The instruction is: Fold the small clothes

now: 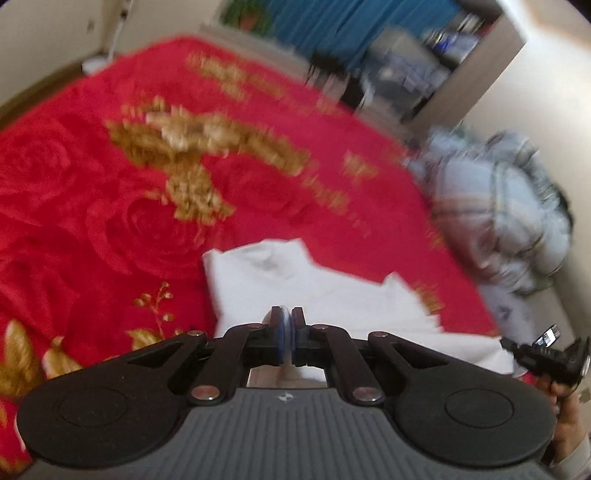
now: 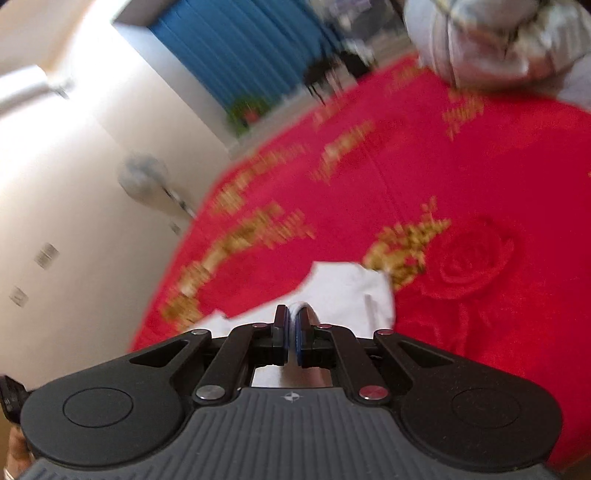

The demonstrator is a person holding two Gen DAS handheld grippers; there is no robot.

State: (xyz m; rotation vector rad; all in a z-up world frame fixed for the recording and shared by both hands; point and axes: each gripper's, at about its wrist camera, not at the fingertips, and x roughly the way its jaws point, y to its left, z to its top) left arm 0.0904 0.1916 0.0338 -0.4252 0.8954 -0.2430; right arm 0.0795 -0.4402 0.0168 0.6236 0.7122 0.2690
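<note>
A small white garment [image 1: 310,291] lies on a red blanket with gold flowers [image 1: 110,206]. My left gripper [image 1: 287,317] is shut on the garment's near edge; white cloth shows between its blue pads. In the right wrist view the same white garment [image 2: 347,291] spreads ahead on the red blanket [image 2: 480,206]. My right gripper [image 2: 293,317] is shut on a fold of its white cloth. The right gripper's body also shows at the right edge of the left wrist view [image 1: 546,354]. Both views are motion-blurred.
A heap of grey-blue checked bedding [image 1: 498,210] sits at the bed's right side and shows at the top of the right wrist view [image 2: 495,40]. Blue curtains [image 1: 332,26], shelves [image 1: 436,55] and a standing fan [image 2: 144,181] stand beyond the bed.
</note>
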